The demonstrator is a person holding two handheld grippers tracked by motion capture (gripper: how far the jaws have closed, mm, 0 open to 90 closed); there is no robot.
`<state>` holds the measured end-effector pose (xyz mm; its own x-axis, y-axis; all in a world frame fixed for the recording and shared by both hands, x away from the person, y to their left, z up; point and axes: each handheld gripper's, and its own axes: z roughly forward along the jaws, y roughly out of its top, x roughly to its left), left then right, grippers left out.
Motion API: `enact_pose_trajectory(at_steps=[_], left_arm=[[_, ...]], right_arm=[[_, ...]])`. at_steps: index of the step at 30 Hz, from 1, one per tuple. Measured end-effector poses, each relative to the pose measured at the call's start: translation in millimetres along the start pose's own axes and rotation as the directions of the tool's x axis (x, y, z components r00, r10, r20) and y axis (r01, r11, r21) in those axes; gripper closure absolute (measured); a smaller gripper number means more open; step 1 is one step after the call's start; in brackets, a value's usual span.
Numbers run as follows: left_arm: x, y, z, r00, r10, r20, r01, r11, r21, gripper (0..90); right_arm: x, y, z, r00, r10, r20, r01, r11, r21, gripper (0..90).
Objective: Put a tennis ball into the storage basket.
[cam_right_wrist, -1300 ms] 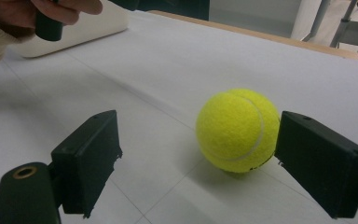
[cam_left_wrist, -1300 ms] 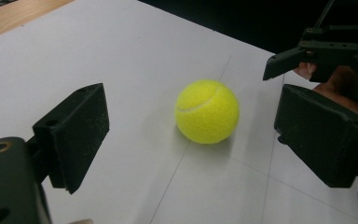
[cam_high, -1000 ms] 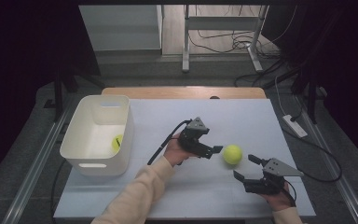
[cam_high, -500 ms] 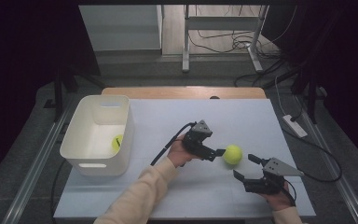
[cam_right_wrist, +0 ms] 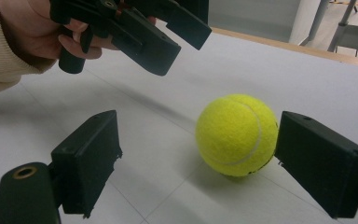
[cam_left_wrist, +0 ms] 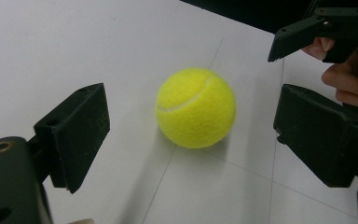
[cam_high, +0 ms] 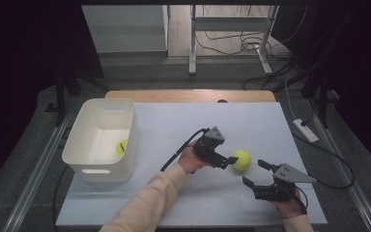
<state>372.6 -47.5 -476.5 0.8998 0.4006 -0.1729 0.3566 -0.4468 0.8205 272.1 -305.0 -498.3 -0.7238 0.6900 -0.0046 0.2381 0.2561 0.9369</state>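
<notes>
The left claw (cam_high: 233, 161) is closing in on the tennis ball (cam_high: 242, 159). Compared with a second ago, when it was hanging a little back from the ball, it is now sitting right up against it in the high view, its tips just at the ball's near side. The ball itself is lying where it was on the white table (cam_high: 251, 121).

In the left gripper view the left claw's jaws are standing wide, one on each side, and the ball (cam_left_wrist: 196, 107) is resting on the table just ahead of them, roughly centred in the gap but not yet between the pads. Nothing is touching it.

The right claw (cam_high: 257, 174) is waiting in the same spot as before, near the ball on its other side, jaws also spread wide and holding nothing. Seen from the right gripper view, the ball (cam_right_wrist: 237, 134) is sitting just in front of that claw, close to one jaw, with the left claw (cam_right_wrist: 186, 39) hovering above and beyond it.

Well off to the far side of the left claw, a white bin (cam_high: 125, 145) is already holding a second ball (cam_high: 121, 147).

Judging from this, the approach is nearly done: the left claw is lining up for a pick, and it probably needs only a short push forward before squeezing. The ball is round and could roll away if a jaw nudges it first.
</notes>
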Motion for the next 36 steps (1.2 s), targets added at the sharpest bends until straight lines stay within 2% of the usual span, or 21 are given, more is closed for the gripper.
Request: enact_pose_trajectory(at_steps=[6, 11, 19, 22, 25, 36], left_arm=[[-1.9, 0.7, 8.2, 0.9999, 0.011, 0.012, -0.011, 0.9998, 0.018, 11.7], [-1.1, 2.0, 19.4, 0.9999, -0.01, 0.013, 0.01, 0.9998, 0.019, 11.7], [0.4, 0.9, 31.6, 0.9998, -0.01, 0.018, 0.009, 0.9987, 0.05, 11.3], [-0.4, 0.5, 35.1, 0.9998, -0.004, 0.019, 0.003, 0.9988, 0.049, 10.8], [-0.5, 0.1, 39.0, 0.9996, -0.015, 0.024, 0.014, 0.9987, 0.049, 10.8], [-8.0, 4.6, 55.7, 0.9997, 0.023, 0.011, -0.024, 0.9947, 0.1, 10.4]], right_arm=[[0.9, -0.2, -1.5, 1.0, -0.003, 0.003, 0.003, 1.0, -0.001, 14.0], [1.4, -0.3, -2.4, 1.0, -0.001, 0.007, 0.001, 1.0, 0.001, 14.0], [0.7, -0.6, -3.8, 0.9999, 0.001, 0.011, -0.001, 1.0, -0.005, 14.0], [1.1, -0.2, -3.8, 0.9999, -0.001, 0.015, 0.001, 1.0, -0.004, 14.0], [1.3, 0.2, -4.0, 0.9999, -0.002, 0.014, 0.002, 1.0, -0.006, 14.0], [1.6, 1.1, -3.4, 0.9999, -0.001, 0.012, 0.001, 1.0, -0.014, 14.0]])
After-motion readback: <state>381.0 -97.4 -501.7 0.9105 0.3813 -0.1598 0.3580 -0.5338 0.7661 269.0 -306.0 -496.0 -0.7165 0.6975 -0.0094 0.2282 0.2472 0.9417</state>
